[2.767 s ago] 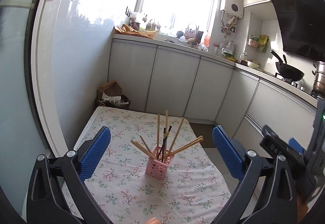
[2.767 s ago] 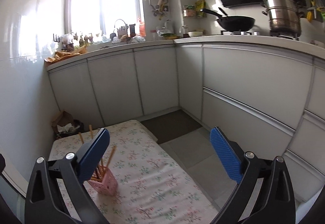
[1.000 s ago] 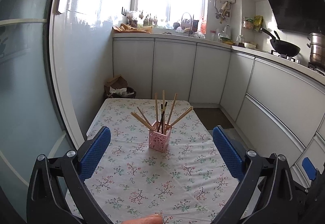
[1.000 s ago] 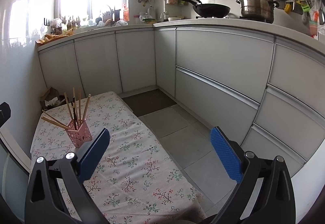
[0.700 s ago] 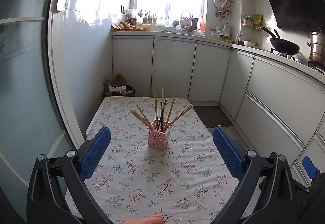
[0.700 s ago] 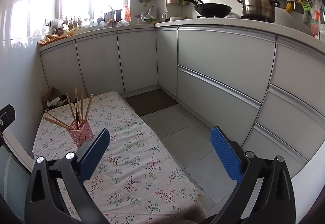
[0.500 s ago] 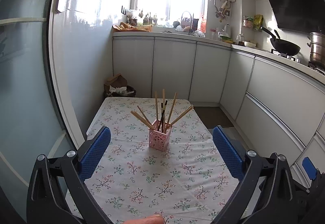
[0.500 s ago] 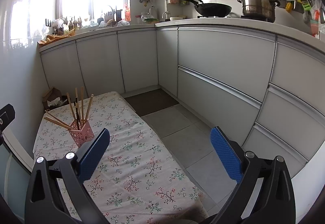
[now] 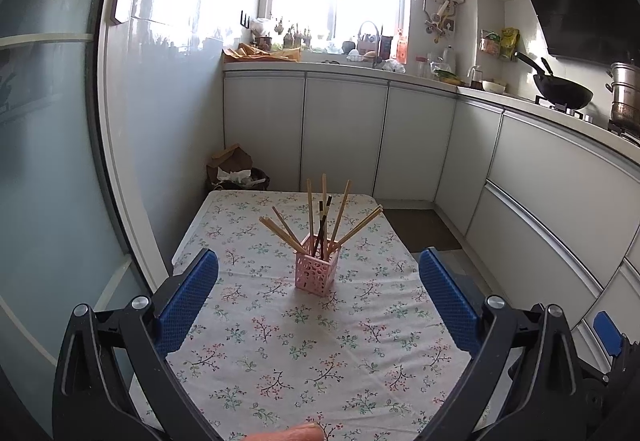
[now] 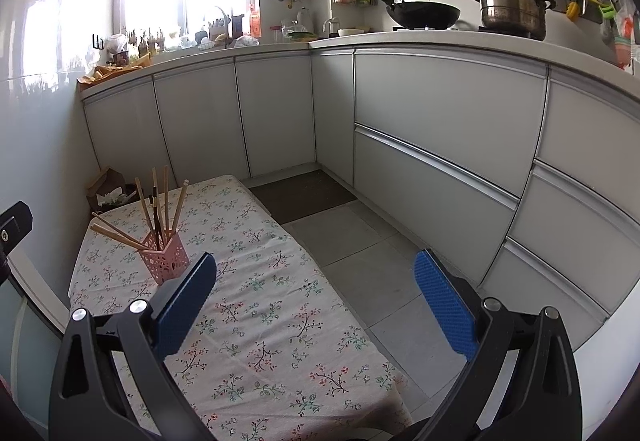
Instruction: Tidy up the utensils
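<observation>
Claws first: I am seeing the left gripper standing spread wide, its blue ribbed pads gripping nothing and touching nothing, hanging above the table covered in a white floral cloth. The right gripper is likewise gaping wide and empty, reaching over the table's right edge with grey floor tiles showing between its pads. The pink perforated plastic square holder is sitting upright near the middle of the cloth, well apart from both claws. Wooden chopsticks are fanning out of it at loose angles, some leaning far left and right, with a dark pair standing among them. I am also noticing a fingertip poking in at the left view's bottom edge.
</observation>
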`<control>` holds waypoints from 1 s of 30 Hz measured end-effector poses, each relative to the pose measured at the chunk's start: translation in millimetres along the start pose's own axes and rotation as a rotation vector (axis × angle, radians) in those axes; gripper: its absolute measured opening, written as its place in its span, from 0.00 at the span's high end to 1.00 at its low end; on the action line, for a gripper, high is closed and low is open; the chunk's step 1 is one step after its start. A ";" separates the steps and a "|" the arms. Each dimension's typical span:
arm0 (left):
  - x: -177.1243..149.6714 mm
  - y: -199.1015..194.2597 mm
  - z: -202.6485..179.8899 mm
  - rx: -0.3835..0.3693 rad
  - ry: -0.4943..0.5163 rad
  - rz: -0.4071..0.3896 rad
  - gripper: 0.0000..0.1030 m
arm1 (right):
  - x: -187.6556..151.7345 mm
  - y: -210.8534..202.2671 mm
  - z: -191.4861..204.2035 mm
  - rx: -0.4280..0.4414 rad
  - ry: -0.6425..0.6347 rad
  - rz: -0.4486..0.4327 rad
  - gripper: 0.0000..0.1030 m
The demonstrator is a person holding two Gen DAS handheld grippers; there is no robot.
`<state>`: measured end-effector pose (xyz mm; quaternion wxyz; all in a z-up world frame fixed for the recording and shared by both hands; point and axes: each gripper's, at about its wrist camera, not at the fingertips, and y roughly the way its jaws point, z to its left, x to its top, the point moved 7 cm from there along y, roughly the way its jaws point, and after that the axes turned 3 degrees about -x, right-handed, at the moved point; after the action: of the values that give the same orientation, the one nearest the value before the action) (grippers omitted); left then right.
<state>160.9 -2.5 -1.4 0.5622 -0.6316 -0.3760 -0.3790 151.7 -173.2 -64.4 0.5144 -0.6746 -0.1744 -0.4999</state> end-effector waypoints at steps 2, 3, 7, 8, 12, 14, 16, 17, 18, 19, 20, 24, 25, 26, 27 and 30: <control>-0.2 0.2 -0.2 -0.001 -0.003 0.002 0.07 | -0.5 1.3 -0.1 0.004 0.000 0.006 0.06; -0.4 0.8 -0.5 -0.005 -0.005 0.005 0.07 | -1.1 1.6 0.1 0.005 0.000 0.008 0.06; -1.4 2.0 -0.5 -0.010 -0.012 0.006 0.07 | -2.4 2.6 0.3 0.006 -0.002 0.012 0.06; -1.9 2.5 -0.4 -0.008 -0.012 0.007 0.07 | -2.6 3.1 0.2 0.007 -0.003 0.013 0.06; -4.5 4.2 0.5 -0.013 -0.015 0.021 0.07 | -4.0 5.6 -1.2 0.012 -0.001 0.024 0.06; -4.7 2.9 -0.8 -0.016 -0.014 0.011 0.07 | -4.9 6.1 -1.9 0.013 -0.001 0.026 0.06; -3.1 0.1 0.0 -0.014 -0.020 -0.011 0.07 | -5.7 6.3 -1.6 0.014 -0.003 0.028 0.06; -1.6 -2.2 0.3 -0.017 -0.024 -0.026 0.07 | -7.2 5.7 0.1 0.013 -0.004 0.028 0.06; 0.2 -4.5 0.6 -0.013 -0.024 -0.041 0.08 | -7.7 6.0 0.4 0.013 -0.005 0.030 0.06; 1.5 -6.0 0.3 -0.009 -0.020 -0.052 0.09 | -7.6 6.3 0.1 0.014 -0.004 0.032 0.06; 2.7 -6.9 0.1 -0.004 -0.016 -0.060 0.09 | -7.8 6.4 0.1 0.015 -0.004 0.034 0.06; 3.5 -6.6 -0.6 -0.009 -0.010 -0.064 0.08 | -6.9 5.2 -0.8 0.014 0.005 0.026 0.06; 3.3 -6.3 -0.4 -0.010 -0.009 -0.064 0.07 | -6.6 4.4 -0.9 0.015 0.008 0.022 0.06; 3.8 -6.5 -0.3 -0.010 -0.011 -0.066 0.07 | -6.0 3.8 -1.5 0.015 0.010 0.017 0.06; 3.8 -6.4 1.1 -0.008 -0.013 -0.066 0.07 | -5.1 2.8 -1.8 0.014 0.009 0.011 0.06; 5.0 -7.7 1.1 -0.007 -0.019 -0.064 0.07 | -3.6 -1.0 -2.1 0.012 0.009 -0.005 0.06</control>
<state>156.2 -0.5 6.3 0.5440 -0.6248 -0.4001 -0.3920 148.3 -173.6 -67.1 0.5182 -0.6687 -0.1768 -0.5031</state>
